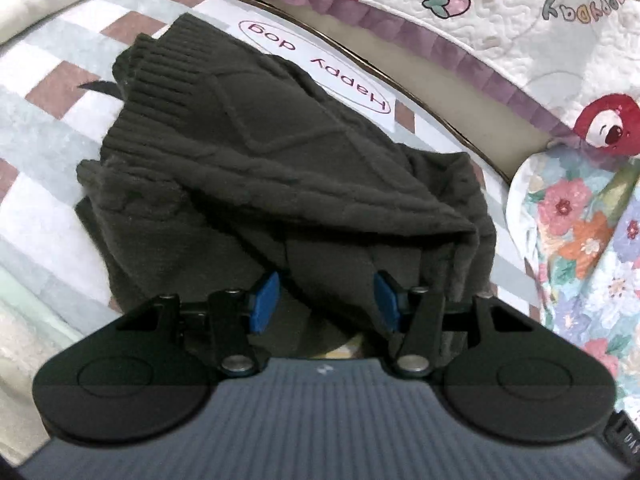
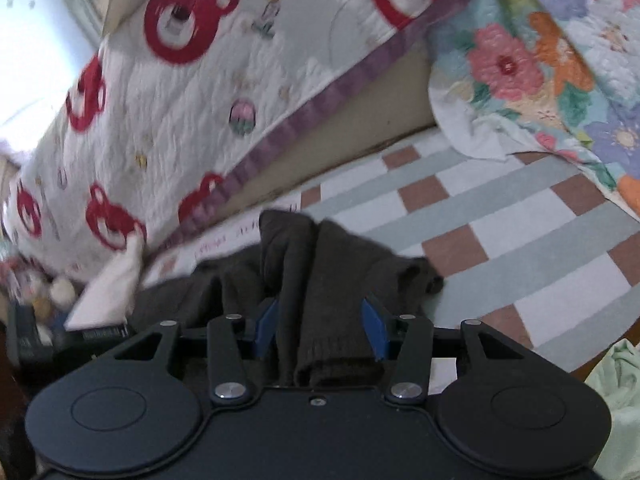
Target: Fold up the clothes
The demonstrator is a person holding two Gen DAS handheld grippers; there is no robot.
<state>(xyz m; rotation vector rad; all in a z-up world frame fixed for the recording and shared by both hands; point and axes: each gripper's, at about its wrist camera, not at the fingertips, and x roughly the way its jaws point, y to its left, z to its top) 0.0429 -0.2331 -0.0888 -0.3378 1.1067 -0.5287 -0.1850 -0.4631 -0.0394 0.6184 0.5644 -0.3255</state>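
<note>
Pale green, white and brown checked rug point(image 1: 48, 128), bordered by a white quilt printed with red bears point(image 1: 520, 40) and a floral quilt point(image 1: 592, 240). On it lies the dark olive cable-knit sweater point(image 1: 248, 152), partly folded, ribbed hem toward the far side. Left gripper point(image 1: 326, 300): blue pads spread wide, knit bunched between them, not clamped. Right gripper point(image 2: 320, 324): pads likewise apart, a fold of sweater point(image 2: 332, 280) draped between.

Sweater point(image 1: 256, 168): dark matt cable-knit wool, ribbed hem. Rug point(image 2: 500, 232): short matt pile. Quilt point(image 2: 192, 92): stitched cotton, puckered.
</note>
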